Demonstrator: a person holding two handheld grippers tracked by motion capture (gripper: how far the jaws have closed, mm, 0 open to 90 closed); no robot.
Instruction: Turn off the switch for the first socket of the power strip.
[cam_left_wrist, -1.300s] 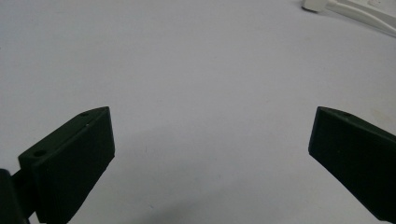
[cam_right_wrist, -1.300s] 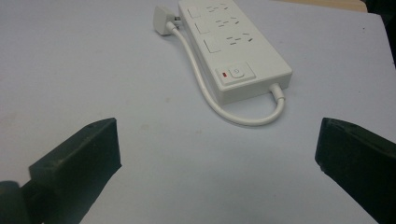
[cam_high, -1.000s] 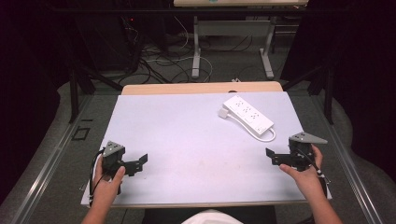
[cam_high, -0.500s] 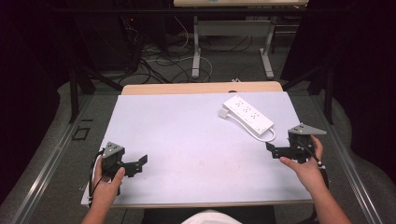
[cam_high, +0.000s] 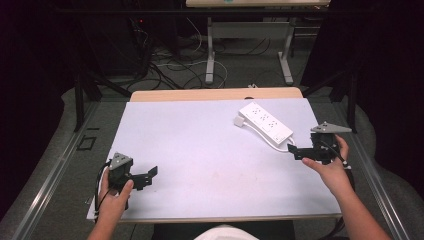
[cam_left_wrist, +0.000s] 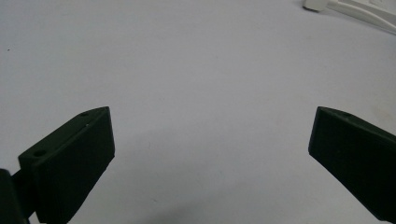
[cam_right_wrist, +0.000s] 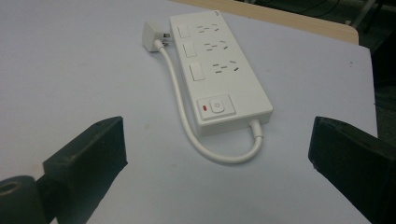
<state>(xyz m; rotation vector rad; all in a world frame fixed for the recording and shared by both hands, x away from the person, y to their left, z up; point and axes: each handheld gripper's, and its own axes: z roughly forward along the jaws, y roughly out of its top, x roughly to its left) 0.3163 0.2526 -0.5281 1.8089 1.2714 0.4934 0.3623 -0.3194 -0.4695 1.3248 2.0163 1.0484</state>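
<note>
Two open grippers sit near a white power strip on a table.

Close to the person, the left gripper (cam_high: 145, 177) is low on the near left part of the white table (cam_high: 200, 150). Its jaws are wide apart with nothing in them, and only bare table lies between them. The right gripper (cam_high: 298, 151) is at the right side of the table, a bit farther up. Its jaws are wide apart too and hold nothing. Just past this gripper lies the power strip (cam_right_wrist: 217, 70), flat on the table, not touching the jaws. The end with the round button and red light is nearest the gripper. Its white cord (cam_right_wrist: 187, 126) loops out from that end and runs along the side to the plug (cam_right_wrist: 152, 36) at the far end. The power strip is well apart from the left gripper.
</note>
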